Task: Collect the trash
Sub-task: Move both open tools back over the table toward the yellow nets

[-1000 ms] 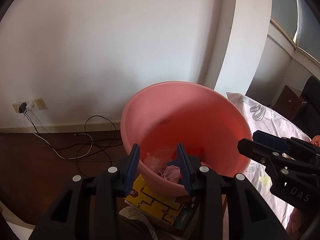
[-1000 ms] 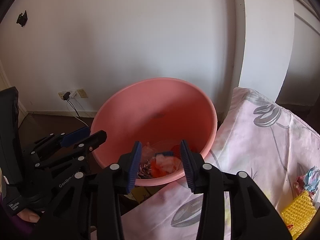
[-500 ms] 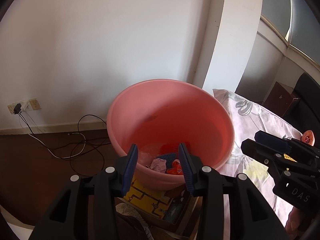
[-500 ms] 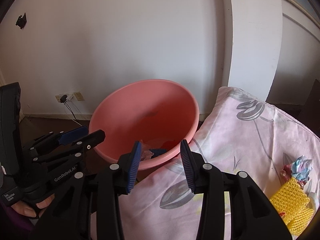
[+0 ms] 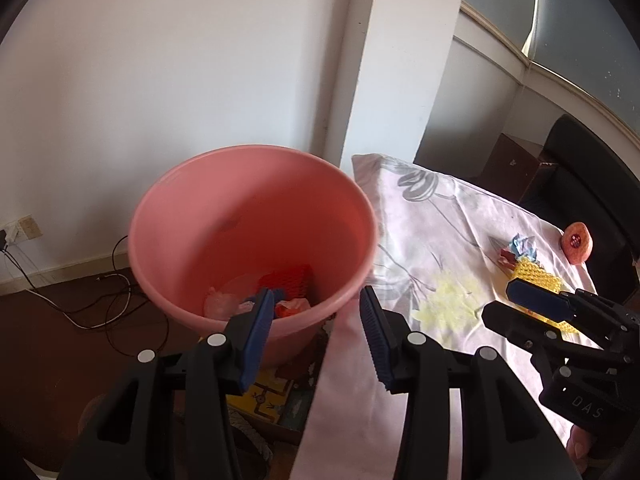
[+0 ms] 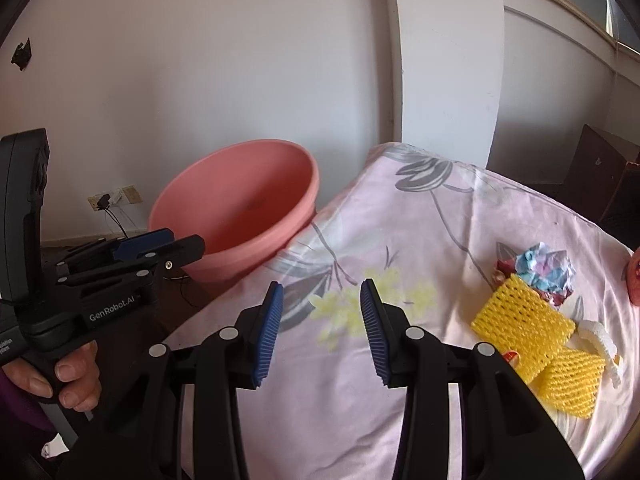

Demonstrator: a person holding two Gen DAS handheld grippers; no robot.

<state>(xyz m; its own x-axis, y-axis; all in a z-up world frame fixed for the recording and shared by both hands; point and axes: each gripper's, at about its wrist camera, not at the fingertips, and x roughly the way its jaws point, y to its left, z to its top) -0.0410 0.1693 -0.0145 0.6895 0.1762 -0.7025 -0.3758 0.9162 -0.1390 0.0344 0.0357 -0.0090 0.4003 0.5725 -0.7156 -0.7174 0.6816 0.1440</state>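
Two black plastic grippers are being seen, each finger faced with a ribbed blue pad [image 6: 269, 332] and studded with round silver screws [image 5: 216, 339]. White "GenRobot.AI" lettering is being shown on the left gripper [image 6: 160, 246], "DAS" on the right gripper [image 5: 520, 304]. A purple sleeve [image 6: 12, 408] is being worn behind the left hand [image 6: 64, 380].

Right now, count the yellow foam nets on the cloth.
2. One yellow net lies just below the crumpled paper; the other overlaps its lower right corner. More could be hidden underneath.
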